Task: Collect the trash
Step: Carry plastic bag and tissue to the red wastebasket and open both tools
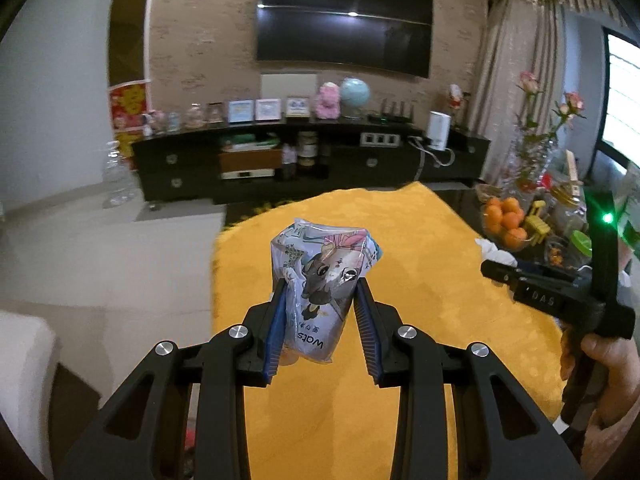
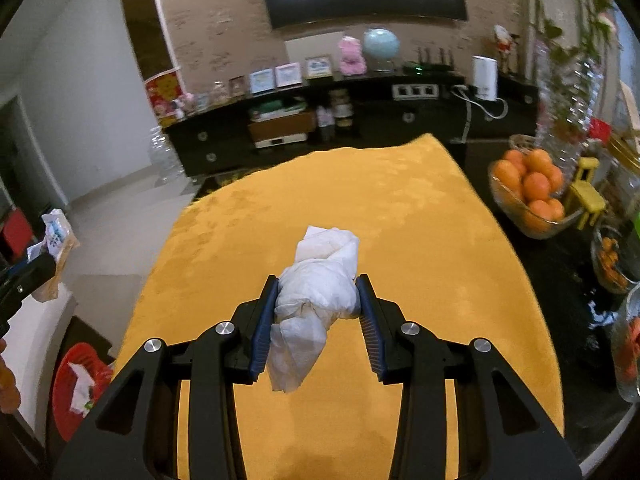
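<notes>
Left gripper (image 1: 320, 292) pinching printed snack wrapper (image 1: 320, 276); right gripper (image 2: 318, 294) clamped on crumpled white tissue (image 2: 320, 292).

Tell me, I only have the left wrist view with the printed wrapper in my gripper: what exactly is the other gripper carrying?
Observer: The right gripper is shut on a crumpled white tissue, held above the yellow cloth.
Operator: Is there a bin anywhere? I see none.
Observer: Yes, the right wrist view shows a red basket on the floor at lower left, beside the table.
Operator: Anything in it?
Observer: White scraps of paper lie inside it.
</notes>
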The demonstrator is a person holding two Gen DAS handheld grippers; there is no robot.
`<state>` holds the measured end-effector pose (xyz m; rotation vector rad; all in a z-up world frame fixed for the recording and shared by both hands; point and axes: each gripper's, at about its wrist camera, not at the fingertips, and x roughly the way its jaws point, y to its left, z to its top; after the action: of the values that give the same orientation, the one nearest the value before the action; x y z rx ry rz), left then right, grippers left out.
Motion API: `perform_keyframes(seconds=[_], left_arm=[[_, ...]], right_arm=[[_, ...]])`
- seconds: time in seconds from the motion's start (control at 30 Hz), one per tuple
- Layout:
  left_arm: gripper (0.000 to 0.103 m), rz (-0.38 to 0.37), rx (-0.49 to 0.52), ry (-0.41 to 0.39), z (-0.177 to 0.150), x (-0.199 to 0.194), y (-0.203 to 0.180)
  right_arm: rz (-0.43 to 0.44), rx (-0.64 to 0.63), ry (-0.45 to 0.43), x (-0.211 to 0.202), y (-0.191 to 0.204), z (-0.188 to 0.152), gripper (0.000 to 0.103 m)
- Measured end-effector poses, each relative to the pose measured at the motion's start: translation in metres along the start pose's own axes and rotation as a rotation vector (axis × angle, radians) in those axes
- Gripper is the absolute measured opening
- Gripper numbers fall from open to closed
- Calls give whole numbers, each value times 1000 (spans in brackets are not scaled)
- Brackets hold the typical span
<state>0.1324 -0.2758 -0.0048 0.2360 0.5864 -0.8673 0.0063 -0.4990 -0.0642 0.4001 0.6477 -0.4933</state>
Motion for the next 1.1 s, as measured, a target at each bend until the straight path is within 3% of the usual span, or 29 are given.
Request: perform_keyframes(seconds=[0.53,0.7,1.1], left_arm=[[32,242,-186,54,-87,-58,104],[32,284,-223,70,-109,-70,126],[32,339,-276,134,-141,-68,161]], right_arm=[[253,-231,59,12,144,-23,38],[374,-292,108,16,187,-39,38],[511,-452,196,28,288,-69,38]])
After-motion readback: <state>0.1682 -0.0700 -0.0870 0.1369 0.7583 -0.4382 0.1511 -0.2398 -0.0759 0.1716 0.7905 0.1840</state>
